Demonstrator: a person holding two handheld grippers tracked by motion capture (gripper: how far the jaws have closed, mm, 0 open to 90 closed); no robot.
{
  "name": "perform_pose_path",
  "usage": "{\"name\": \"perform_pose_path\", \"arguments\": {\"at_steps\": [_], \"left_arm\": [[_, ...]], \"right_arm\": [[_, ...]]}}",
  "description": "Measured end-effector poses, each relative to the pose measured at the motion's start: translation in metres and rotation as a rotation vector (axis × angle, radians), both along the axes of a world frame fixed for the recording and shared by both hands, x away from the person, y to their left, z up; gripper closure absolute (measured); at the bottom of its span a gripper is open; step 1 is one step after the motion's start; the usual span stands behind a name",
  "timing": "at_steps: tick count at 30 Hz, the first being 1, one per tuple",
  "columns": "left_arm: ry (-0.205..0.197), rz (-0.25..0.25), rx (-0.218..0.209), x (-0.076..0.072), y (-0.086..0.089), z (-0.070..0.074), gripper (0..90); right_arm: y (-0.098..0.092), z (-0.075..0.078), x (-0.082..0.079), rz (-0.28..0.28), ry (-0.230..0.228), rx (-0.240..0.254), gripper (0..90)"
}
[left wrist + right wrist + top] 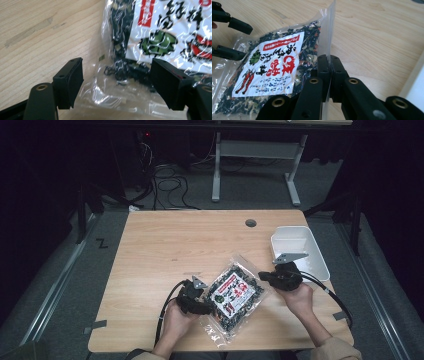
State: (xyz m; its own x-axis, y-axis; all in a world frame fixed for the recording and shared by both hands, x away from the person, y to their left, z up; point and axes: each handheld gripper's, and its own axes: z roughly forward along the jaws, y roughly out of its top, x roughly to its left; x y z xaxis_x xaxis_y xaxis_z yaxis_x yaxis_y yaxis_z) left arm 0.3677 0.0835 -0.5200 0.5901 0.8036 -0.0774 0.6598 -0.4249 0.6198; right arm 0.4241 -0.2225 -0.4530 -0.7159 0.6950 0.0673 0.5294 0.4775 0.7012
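A clear bag of dried dark flakes, with a white and red label, lies on a wooden worktop, near the front edge. A white tray stands just beside the bag, on its far right.

The right gripper is closed tight on the bag's clear sealed edge, and the film is pinched flat between the two black jaws. In the high view the right gripper is seen at the bag's right corner, on the side toward the tray.

The left gripper is held wide open at the bag's opposite, left end. Its jaws stand either side of the clear corner film, and nothing is gripped by them. In the high view the left gripper is seen touching or just beside that edge.

For the step to go well, the pinch on the seal should be kept firm, since thin film is judged likely to slip. The left gripper is best closed on empty film rather than over the flakes. Any lift is best made slowly and evenly, so that the bag is not torn or swung against the tray.
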Motion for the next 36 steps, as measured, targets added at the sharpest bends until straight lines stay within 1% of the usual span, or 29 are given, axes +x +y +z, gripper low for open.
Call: {"name": "perform_pose_path", "arguments": {"at_steps": [2, 3, 4, 7, 9, 11, 15, 16, 18, 19, 20, 21, 23, 25, 27, 29, 30, 32, 33, 35, 36], "left_arm": [[0.0, 0.003, -0.006, 0.0, 0.0, 0.0, 27.8], [0.0, 0.003, -0.005, 0.001, 0.0, 0.0, 27.8], [0.001, 0.003, -0.002, 0.0, 0.0, -0.001, 27.8], [0.0, 0.002, -0.003, 0.0, -0.001, 0.0, 28.1], [0.0, 0.001, -0.008, 0.0, -0.001, 0.0, 28.3], [-0.001, 0.006, -0.006, 0.0, 0.0, 0.0, 28.4], [-0.008, 0.017, -0.009, 0.001, 0.002, 0.001, 28.6], [-0.008, 0.017, -0.011, 0.0, 0.002, 0.001, 28.7], [-0.009, 0.016, -0.009, 0.0, 0.002, 0.001, 28.8], [-0.008, 0.017, -0.01, 0.0, 0.002, 0.001, 28.9], [-0.008, 0.018, -0.011, 0.001, 0.002, 0.001, 28.9], [-0.008, 0.019, -0.011, 0.001, 0.002, 0.0, 29.0], [0.002, 0.02, -0.006, 0.002, 0.002, 0.0, 29.1], [-0.001, 0.017, -0.009, 0.001, 0.002, 0.0, 29.1], [-0.009, 0.013, -0.014, 0.0, 0.002, 0.001, 29.1], [-0.009, 0.013, -0.014, 0.0, 0.002, 0.002, 29.1], [-0.008, 0.018, -0.018, 0.0, 0.002, 0.001, 29.1], [-0.005, 0.016, -0.014, 0.001, 0.002, 0.001, 29.1], [-0.005, 0.016, -0.014, 0.001, 0.002, 0.001, 29.1], [-0.006, 0.015, -0.012, 0.001, 0.002, 0.001, 29.1], [-0.008, 0.014, -0.011, 0.0, 0.002, 0.001, 29.1]], "right_arm": [[-0.005, 0.006, -0.001, 0.004, -0.014, -0.005, 89.6], [-0.005, 0.006, -0.001, 0.004, -0.014, -0.005, 89.6], [-0.008, 0.011, -0.002, 0.004, -0.024, -0.006, 89.6], [-0.01, 0.014, -0.004, 0.0, -0.028, -0.002, 89.6], [-0.012, 0.018, -0.006, -0.002, -0.038, 0.0, 89.6], [-0.013, 0.023, -0.007, 0.01, -0.05, -0.025, 89.6], [-0.012, 0.035, -0.009, 0.023, -0.08, -0.038, 89.6], [-0.012, 0.04, -0.01, 0.023, -0.089, -0.057, 89.6], [-0.011, 0.045, -0.011, 0.026, -0.106, -0.054, 89.6], [-0.012, 0.049, -0.011, 0.026, -0.101, -0.058, 89.6], [-0.012, 0.051, -0.011, 0.028, -0.107, -0.054, 89.6], [-0.012, 0.054, -0.012, 0.031, -0.115, -0.07, 89.6], [-0.011, 0.06, -0.012, 0.039, -0.131, -0.085, 89.6], [-0.009, 0.066, -0.013, 0.04, -0.14, -0.09, 89.7], [-0.007, 0.073, -0.014, 0.046, -0.159, -0.101, 89.6], [-0.005, 0.079, -0.015, 0.055, -0.167, -0.112, 89.7], [-0.004, 0.082, -0.016, 0.056, -0.178, -0.12, 89.6], [0.0, 0.089, -0.017, 0.064, -0.199, -0.137, 89.7], [0.001, 0.091, -0.018, 0.065, -0.2, -0.146, 89.7], [0.005, 0.097, -0.018, 0.074, -0.221, -0.159, 89.8], [0.006, 0.101, -0.018, 0.076, -0.223, -0.17, 89.8]]}}
